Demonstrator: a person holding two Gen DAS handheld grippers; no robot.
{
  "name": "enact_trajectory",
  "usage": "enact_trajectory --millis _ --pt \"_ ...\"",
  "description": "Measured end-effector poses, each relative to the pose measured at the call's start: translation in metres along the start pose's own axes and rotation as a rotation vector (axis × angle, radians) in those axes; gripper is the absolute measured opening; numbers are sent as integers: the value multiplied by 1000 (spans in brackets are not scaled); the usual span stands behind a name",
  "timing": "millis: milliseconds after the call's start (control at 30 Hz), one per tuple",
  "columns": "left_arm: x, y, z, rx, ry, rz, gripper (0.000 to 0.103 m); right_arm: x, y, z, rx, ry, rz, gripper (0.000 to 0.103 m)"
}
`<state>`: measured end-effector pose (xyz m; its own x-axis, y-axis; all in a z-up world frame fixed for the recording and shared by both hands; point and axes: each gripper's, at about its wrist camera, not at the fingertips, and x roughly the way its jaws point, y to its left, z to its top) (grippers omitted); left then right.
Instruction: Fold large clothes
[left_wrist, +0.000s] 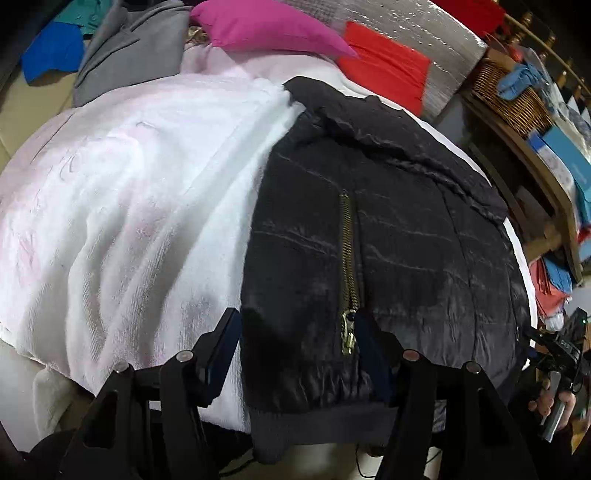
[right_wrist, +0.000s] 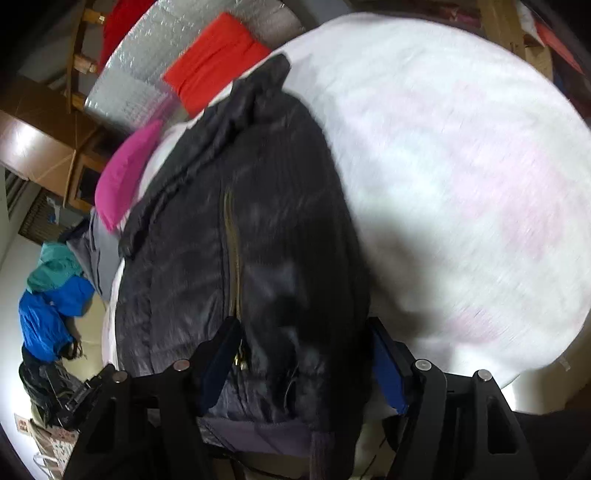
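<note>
A black quilted jacket (left_wrist: 388, 240) with a brass zipper (left_wrist: 347, 251) lies zipped and front up on a white-pink blanket (left_wrist: 129, 203); its ribbed hem hangs over the near edge. My left gripper (left_wrist: 297, 332) hovers open over the jacket's left half near the hem, one finger at the jacket's left edge, the other by the zipper pull. In the right wrist view, the right gripper (right_wrist: 306, 347) stands open over the other half of the jacket (right_wrist: 258, 221), between the zipper (right_wrist: 232, 240) and its right edge. I see no fabric pinched in either.
A pink pillow (left_wrist: 266, 26), a red cushion (left_wrist: 384, 62) and a silver padded board (left_wrist: 424, 37) sit at the far end. Grey (left_wrist: 129, 48) and blue garments (left_wrist: 51, 51) lie far left. A wicker basket (left_wrist: 513, 99) and a cluttered wooden shelf stand on the right. Bare blanket (right_wrist: 461, 166) spreads beside the jacket.
</note>
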<state>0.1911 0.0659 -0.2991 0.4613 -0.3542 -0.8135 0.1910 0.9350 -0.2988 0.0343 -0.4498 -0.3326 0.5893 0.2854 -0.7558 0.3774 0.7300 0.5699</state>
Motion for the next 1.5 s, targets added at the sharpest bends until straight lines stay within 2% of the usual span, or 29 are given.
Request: enact_trajectory --millis 33,100,200,267,367,433,500,567,633,667,700,733,767,867,900,967,1000,1033,1067,1133,1167,1200,1233,1267,1300,1333,1400,1500 --pt "-1 -1 -2 20 0 -10 46 0 4 -3 -23 -6 -5 73" --pt "-2 -3 -6 59 28 -30 34 -2 16 -14 -95 2 26 72" --pt "-1 -3 -12 101 62 -72 34 -10 31 -24 -195 -5 43 71" --pt "-2 -3 -14 105 76 -66 38 -9 29 -26 -206 4 6 71" --pt "3 -1 -13 92 116 -27 55 -1 17 -26 -173 51 -83 71" --pt "1 -1 -17 91 127 -25 64 1 5 -28 -114 88 -90 71" --pt "3 -4 -20 115 144 -33 65 2 0 -31 -89 100 -75 72" --pt "6 -7 -21 123 152 -25 65 8 4 -36 -124 134 -92 74" --pt "6 -8 -23 119 148 -34 64 10 10 -41 -151 127 -109 73" --pt "5 -8 -23 120 141 -42 59 10 12 -43 -158 130 -111 63" --pt "3 -9 -24 121 133 -46 41 9 15 -45 -171 138 -115 44" --pt "1 -8 -23 120 125 -47 28 6 20 -47 -193 134 -119 36" --pt "-1 -7 -21 113 117 -50 27 2 24 -49 -212 127 -108 30" --pt "-2 -5 -22 113 115 -49 27 -12 30 -53 -242 97 -65 29" --pt "-1 -5 -22 114 121 -39 28 -10 29 -54 -239 106 -69 29" --pt "3 -6 -23 114 140 -15 42 -1 21 -55 -199 146 -70 34" --pt "5 -7 -24 119 160 -6 58 4 15 -53 -173 163 -66 46" --pt "6 -8 -25 124 175 4 66 9 10 -54 -150 184 -70 52" --pt "7 -10 -25 127 180 9 66 15 7 -57 -135 216 -85 59" --pt "10 -14 -30 150 192 25 66 24 8 -61 -151 276 -87 60" --pt "10 -17 -31 164 183 31 66 27 11 -63 -166 285 -86 59" --pt "9 -15 -31 165 181 33 66 28 17 -67 -207 275 -94 52" --pt "9 -16 -30 161 177 33 62 28 24 -70 -248 268 -108 48" --pt "8 -17 -30 160 169 34 55 28 31 -73 -282 262 -125 38" --pt "10 -19 -29 163 162 36 42 24 39 -74 -315 251 -132 27" --pt "7 -19 -28 164 152 30 36 21 43 -74 -325 242 -129 24" --pt "1 -19 -28 161 133 2 32 9 51 -73 -344 212 -110 22" --pt "0 -20 -29 179 126 0 31 -9 57 -69 -358 175 -37 22"
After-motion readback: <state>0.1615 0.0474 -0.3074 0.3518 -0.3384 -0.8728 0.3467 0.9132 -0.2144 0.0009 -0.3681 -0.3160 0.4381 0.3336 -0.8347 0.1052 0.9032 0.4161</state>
